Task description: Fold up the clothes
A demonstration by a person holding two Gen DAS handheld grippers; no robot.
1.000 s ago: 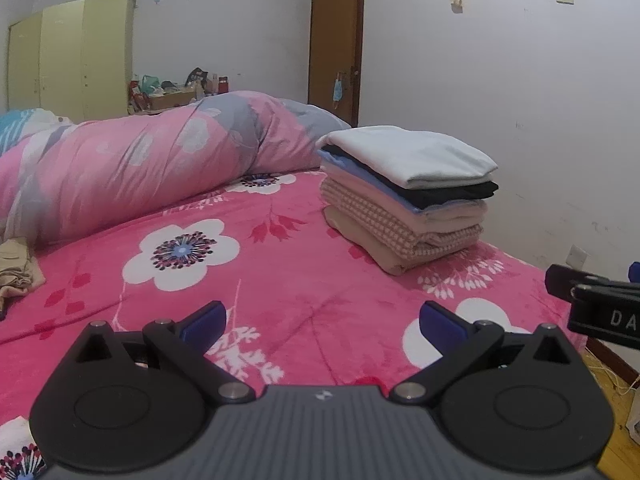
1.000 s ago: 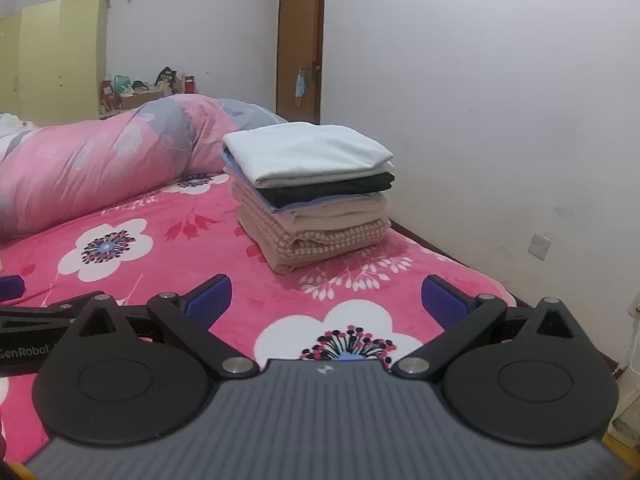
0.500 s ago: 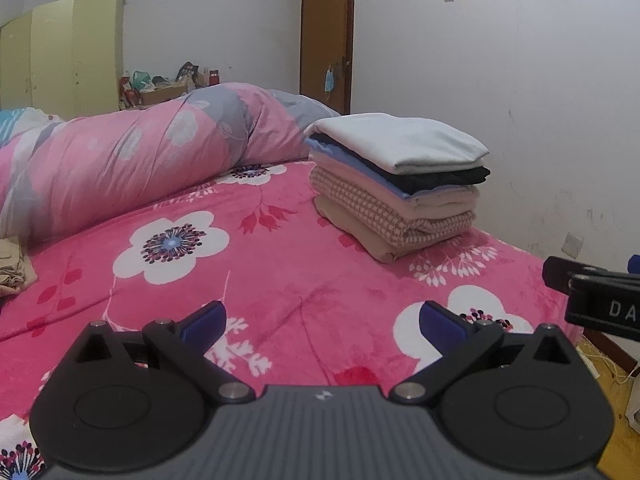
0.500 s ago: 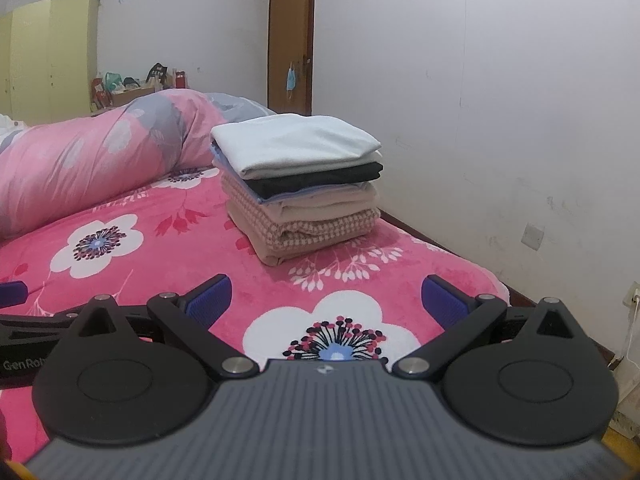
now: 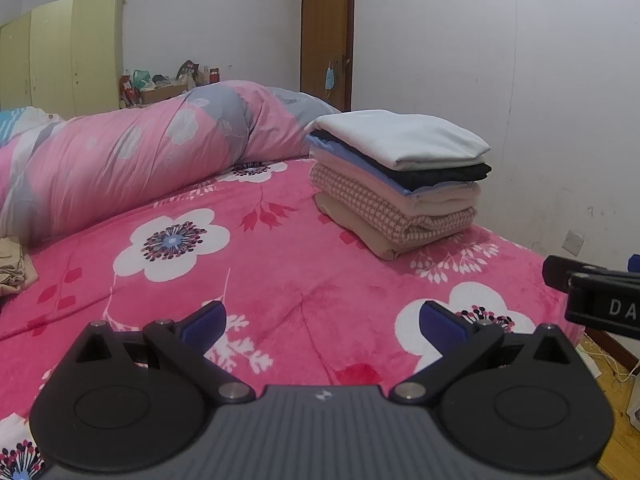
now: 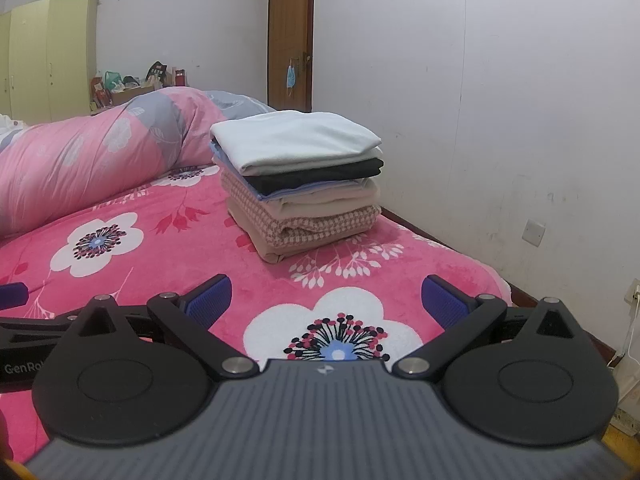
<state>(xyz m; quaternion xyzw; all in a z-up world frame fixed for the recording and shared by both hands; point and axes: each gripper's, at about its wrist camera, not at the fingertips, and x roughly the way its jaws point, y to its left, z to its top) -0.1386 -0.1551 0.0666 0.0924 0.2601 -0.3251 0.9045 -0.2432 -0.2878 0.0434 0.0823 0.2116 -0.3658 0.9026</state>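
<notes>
Both tools, left (image 5: 322, 322) and right (image 6: 326, 296), hover spread and empty above the bed (image 5: 280, 264). The stack (image 6: 300, 176) sits near the wall; a soft, limp beige garment (image 5: 14, 264) at far left likely needs gripping by its edges.
</notes>
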